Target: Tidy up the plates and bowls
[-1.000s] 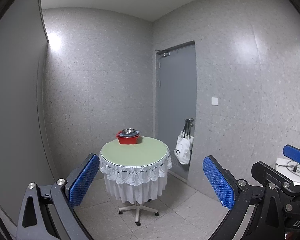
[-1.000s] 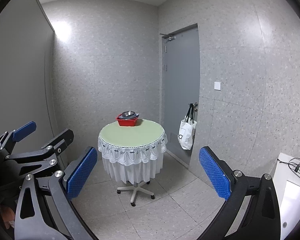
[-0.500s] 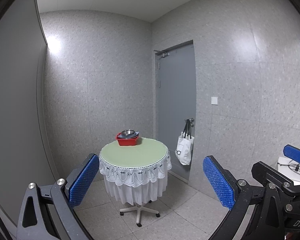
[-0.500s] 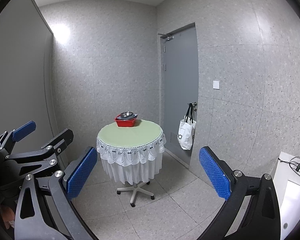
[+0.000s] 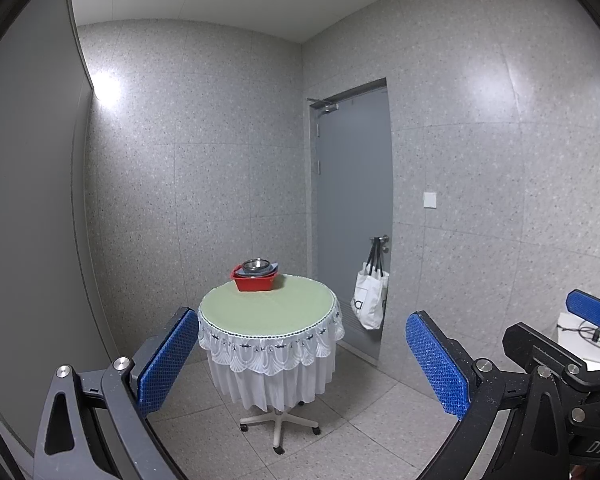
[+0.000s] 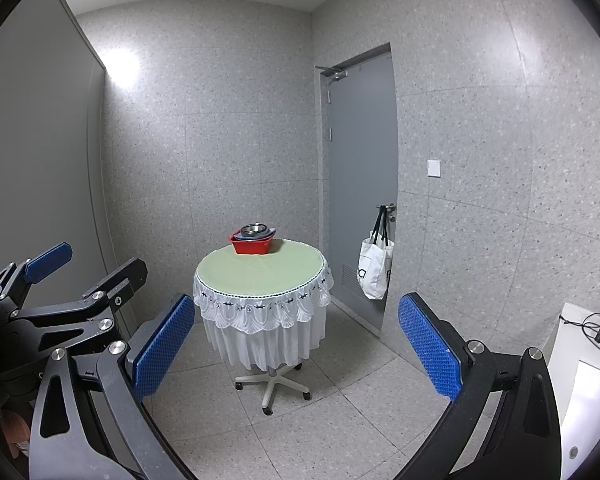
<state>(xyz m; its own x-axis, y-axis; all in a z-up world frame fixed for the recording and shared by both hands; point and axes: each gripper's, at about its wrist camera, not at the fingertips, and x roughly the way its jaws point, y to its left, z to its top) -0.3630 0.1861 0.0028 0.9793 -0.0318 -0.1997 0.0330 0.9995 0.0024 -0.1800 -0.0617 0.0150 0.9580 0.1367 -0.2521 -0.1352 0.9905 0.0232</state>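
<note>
A red basin point(image 5: 255, 281) point(image 6: 251, 245) stands at the far edge of a round table with a green top point(image 5: 268, 312) point(image 6: 260, 272). A steel bowl point(image 5: 256, 265) point(image 6: 253, 228) sits on grey-blue dishes stacked inside it. My left gripper point(image 5: 300, 356) is open and empty, well short of the table. My right gripper point(image 6: 296, 344) is open and empty too, also far from the table. The left gripper also shows at the left of the right wrist view point(image 6: 84, 276).
The table has a white lace skirt and a wheeled base point(image 5: 278, 426). A grey door point(image 5: 352, 208) is at the right, with a white tote bag point(image 5: 370, 296) on its handle. A white surface with cables point(image 6: 588, 360) lies at the far right. Tiled floor surrounds the table.
Both views have shifted slightly; the table sits a little lower and nearer in frame. Both grippers stay open and empty.
</note>
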